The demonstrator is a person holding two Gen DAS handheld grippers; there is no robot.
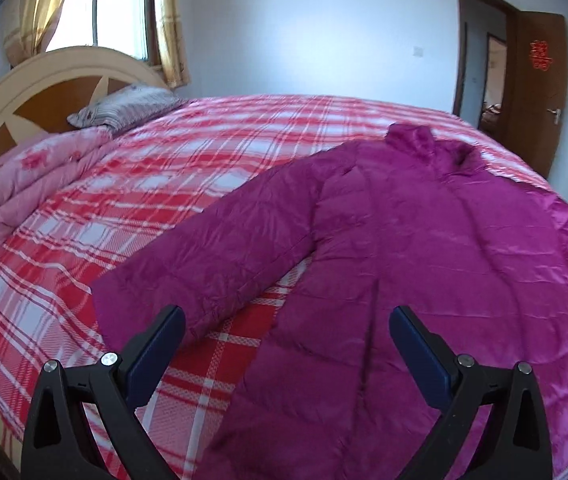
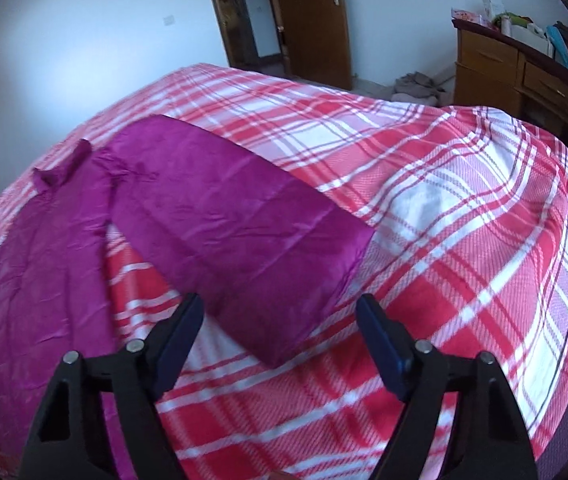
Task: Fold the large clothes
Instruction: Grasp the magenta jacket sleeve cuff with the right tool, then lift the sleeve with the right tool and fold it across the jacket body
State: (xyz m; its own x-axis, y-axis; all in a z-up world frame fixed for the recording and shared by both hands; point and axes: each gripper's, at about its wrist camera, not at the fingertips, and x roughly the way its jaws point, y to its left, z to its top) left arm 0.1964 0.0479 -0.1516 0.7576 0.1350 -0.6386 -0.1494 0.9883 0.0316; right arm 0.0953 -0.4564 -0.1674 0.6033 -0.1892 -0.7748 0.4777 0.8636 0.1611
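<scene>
Both jaws stand wide apart with nothing between them. My left gripper point(image 1: 285, 322) hangs over the near part of the coat point(image 1: 423, 248), and its dark blue pads point(image 1: 152, 356) touch no cloth. Between those fingers I see the near end of one sleeve point(image 1: 208, 252) and a bit of the red and white check sheet point(image 1: 96, 216). My right gripper point(image 2: 280, 310) hangs just above the end of the other sleeve point(image 2: 236, 224), and its pads point(image 2: 383, 344) are also apart from the cloth. No earlier picture is given, so I only say those jaws are spread now. I see the purple coat lying flat on the bed, spread out, with its collar point(image 1: 415, 136) at the far side and its hem close to me. One sleeve sticks out to the left in the left view. The other sleeve sticks out to the right in the right view and lies on the sheet. A pillow point(image 1: 124, 108) lies far left by the headboard point(image 1: 24, 96), and a pink quilt point(image 1: 16, 188) is bunched up along the left edge of the bed. A brown door point(image 2: 311, 20) stands open at the far wall. A wood dresser point(image 2: 495, 68) with things on top is far right.
</scene>
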